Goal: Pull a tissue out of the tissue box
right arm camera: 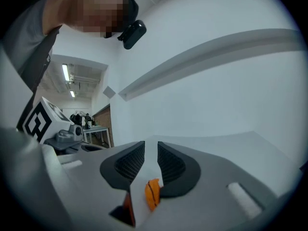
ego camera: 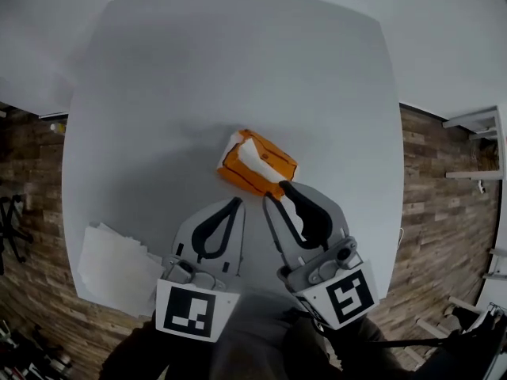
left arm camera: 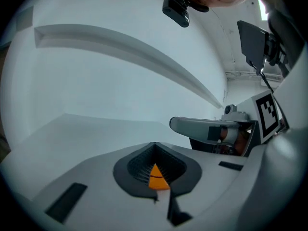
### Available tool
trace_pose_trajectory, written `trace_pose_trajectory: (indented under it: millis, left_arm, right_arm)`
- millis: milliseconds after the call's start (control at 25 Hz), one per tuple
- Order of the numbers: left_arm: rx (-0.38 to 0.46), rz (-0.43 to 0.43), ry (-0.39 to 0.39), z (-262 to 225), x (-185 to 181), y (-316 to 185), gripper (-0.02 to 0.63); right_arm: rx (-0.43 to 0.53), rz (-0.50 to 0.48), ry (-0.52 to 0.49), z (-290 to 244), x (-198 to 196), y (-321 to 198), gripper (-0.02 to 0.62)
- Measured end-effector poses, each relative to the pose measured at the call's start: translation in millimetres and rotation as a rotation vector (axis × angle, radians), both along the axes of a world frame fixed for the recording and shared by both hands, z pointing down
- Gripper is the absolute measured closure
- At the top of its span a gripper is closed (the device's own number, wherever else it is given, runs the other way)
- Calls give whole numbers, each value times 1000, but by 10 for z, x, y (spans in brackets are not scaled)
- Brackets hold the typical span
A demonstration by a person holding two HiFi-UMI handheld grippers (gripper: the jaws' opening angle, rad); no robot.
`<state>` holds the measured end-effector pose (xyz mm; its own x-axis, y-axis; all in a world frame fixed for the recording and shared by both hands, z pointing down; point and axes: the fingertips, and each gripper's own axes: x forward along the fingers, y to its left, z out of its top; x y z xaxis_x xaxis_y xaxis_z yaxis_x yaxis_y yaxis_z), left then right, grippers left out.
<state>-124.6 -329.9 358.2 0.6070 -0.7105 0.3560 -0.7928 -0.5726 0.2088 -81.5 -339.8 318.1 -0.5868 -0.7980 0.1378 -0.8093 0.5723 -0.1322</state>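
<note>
An orange tissue box (ego camera: 255, 169) lies at the middle of the white table (ego camera: 238, 77), with a white tissue (ego camera: 252, 150) sticking out of its top slot. My right gripper (ego camera: 274, 191) is open, its tips at the box's near right corner. In the right gripper view (right arm camera: 150, 146) its pads stand apart, pressing on nothing, and the box (right arm camera: 152, 194) shows low in the gap. My left gripper (ego camera: 237, 203) is just short of the box's near side, tips touching, shut and holding nothing. Through a small gap behind its tips (left arm camera: 154, 144) a sliver of the box (left arm camera: 158, 179) shows.
A loose pile of white tissues (ego camera: 117, 269) lies at the table's near left corner. A brick-patterned floor surrounds the table, with a white wall behind it. The right gripper (left arm camera: 211, 126) also appears beside the left one in the left gripper view.
</note>
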Motion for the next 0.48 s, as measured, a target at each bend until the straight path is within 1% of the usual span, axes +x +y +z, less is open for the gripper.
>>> trace_pose_trajectory:
  millis: [160,400,480]
  left_arm:
    - [-48,19,-17,292,210,-192,606]
    - [-90,41,-39,590,338,-285,606]
    - [-98,49,-43,651,375,-304,606]
  right_arm:
    - [-36,-2,60,332,187,-224,508]
    - [-94,-75,75,707,162,-329,505]
    - [-97,-74,103,788,172,-352,508]
